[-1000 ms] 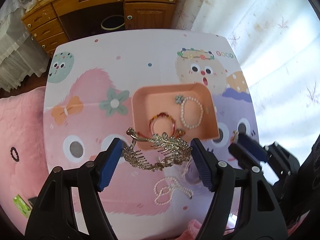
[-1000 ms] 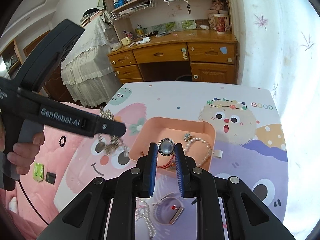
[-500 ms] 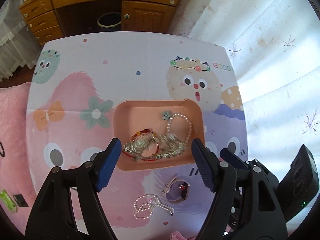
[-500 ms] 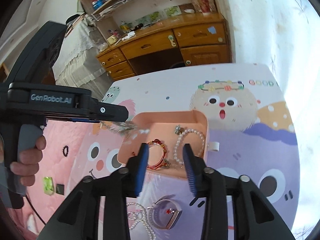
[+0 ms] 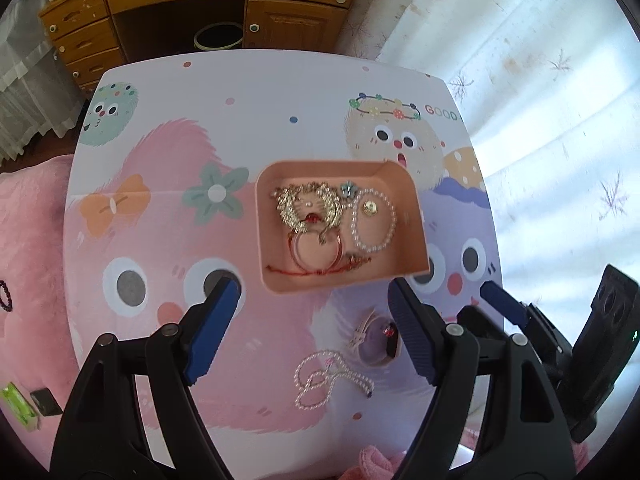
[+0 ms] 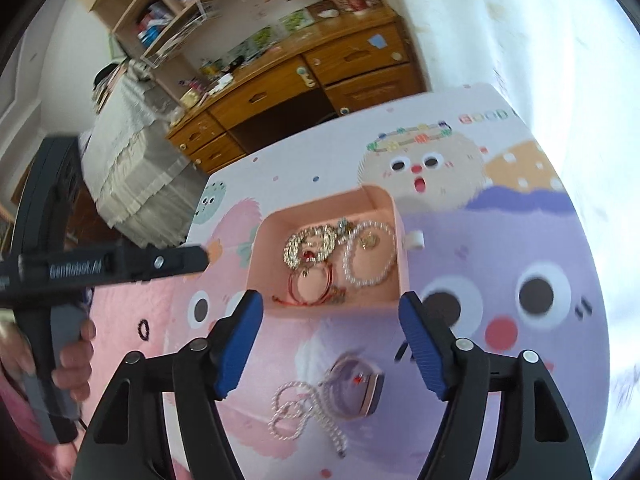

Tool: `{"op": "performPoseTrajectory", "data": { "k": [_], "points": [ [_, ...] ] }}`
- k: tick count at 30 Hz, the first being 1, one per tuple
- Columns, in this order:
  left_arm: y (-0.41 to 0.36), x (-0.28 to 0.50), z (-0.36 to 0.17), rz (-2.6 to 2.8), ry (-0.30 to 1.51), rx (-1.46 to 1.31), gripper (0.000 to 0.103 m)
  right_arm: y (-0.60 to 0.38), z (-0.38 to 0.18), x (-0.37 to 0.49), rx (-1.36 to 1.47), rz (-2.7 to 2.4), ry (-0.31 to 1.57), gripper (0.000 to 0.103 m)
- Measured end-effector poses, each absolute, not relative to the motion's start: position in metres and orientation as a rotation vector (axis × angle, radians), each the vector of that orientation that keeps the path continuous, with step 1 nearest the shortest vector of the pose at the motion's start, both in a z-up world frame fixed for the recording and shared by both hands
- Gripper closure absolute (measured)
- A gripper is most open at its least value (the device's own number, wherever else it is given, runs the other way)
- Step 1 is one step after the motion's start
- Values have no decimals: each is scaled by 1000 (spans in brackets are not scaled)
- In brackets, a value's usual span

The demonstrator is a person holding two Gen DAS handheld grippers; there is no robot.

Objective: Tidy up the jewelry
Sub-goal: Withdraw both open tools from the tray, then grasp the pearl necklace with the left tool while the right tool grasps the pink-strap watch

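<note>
A pink tray (image 5: 416, 240) (image 6: 256, 264) sits on the cartoon-print table. In it lie a gold tiara (image 5: 308, 204) (image 6: 310, 244), a red bangle (image 5: 316, 252) (image 6: 310, 284), a pearl bracelet (image 5: 374, 224) (image 6: 368, 256) and a small round gold piece (image 5: 369, 208). A pearl necklace (image 5: 330, 376) (image 6: 304, 408) and a clear bangle with a red stone (image 5: 378, 340) (image 6: 358, 386) lie on the table in front of the tray. My left gripper (image 5: 312, 332) is open and empty, above the table near the tray's front. My right gripper (image 6: 332, 344) is open and empty over the loose pieces.
The table (image 5: 260, 96) stands against a pink bed cover (image 5: 32, 248) on the left. A wooden desk with drawers (image 5: 192, 4) and a bin (image 5: 218, 38) stand beyond the far edge. A white curtain (image 5: 540, 100) hangs at the right. The left gripper's body shows in the right view (image 6: 104, 266).
The tiara left my left gripper and now lies in the tray. My right gripper opened from shut on a round piece, which now lies inside the pearl bracelet. Both grippers have pulled back.
</note>
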State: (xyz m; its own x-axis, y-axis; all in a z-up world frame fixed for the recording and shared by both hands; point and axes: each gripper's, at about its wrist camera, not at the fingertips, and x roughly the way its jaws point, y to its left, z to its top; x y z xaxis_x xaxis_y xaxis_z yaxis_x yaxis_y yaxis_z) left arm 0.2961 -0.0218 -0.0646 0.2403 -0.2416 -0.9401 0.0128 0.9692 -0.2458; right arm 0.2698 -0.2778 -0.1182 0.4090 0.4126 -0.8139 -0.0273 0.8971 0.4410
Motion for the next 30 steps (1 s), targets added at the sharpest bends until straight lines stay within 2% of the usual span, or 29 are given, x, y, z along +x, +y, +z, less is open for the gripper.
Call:
{"op": "performPoseTrajectory", "data": {
  "k": [4,10,19,30],
  "points": [
    [-12,268,-62,-208,1312,-185,28,-279,-118,243,450,222,1142,20],
    [0,227,-63,-267,1284,-141,28,-283,-124,209,546,129,1203,15],
    [-7,182,-106,-359,1344,15,28,-289,-147,175,687,-2,1306,13],
    [-26,146,-141,-544,1250,190,28,-292,-186,155,949,-154,1449,12]
  ]
}}
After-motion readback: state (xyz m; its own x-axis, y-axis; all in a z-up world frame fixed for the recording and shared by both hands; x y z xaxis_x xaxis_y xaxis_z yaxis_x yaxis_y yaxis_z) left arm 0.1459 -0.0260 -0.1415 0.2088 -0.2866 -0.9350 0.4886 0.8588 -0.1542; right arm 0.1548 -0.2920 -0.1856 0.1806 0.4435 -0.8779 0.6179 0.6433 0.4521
